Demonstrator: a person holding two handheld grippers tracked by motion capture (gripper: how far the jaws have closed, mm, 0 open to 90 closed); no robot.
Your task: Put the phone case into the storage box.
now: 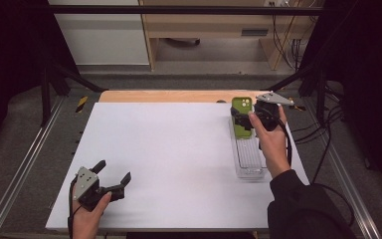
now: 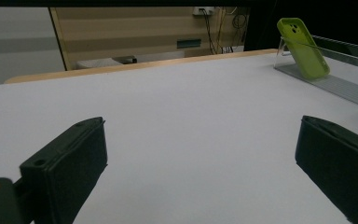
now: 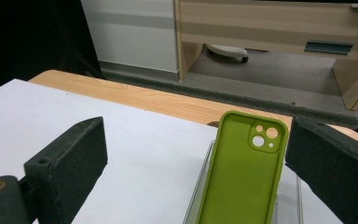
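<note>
A green phone case (image 1: 242,106) leans upright at the far end of a clear ribbed stand (image 1: 249,160) on the right of the white board (image 1: 169,154). My right gripper (image 1: 239,122) is open, one jaw on each side of the case. In the right gripper view the case (image 3: 242,182) stands between the wide-apart jaws of the right gripper (image 3: 198,140), closer to the right-hand jaw. My left gripper (image 1: 114,171) is open at the board's near left corner, with bare board between its jaws. The left gripper view looks past the left gripper (image 2: 200,140) to the case (image 2: 304,49) far off.
A strip of wooden tabletop (image 1: 169,95) shows behind the board. Metal rails (image 1: 25,164) run along both sides. A wooden cabinet (image 1: 219,25) stands on the floor beyond, and cables (image 1: 328,144) hang at the right. The stand's clear wall (image 3: 192,205) rises beside the case.
</note>
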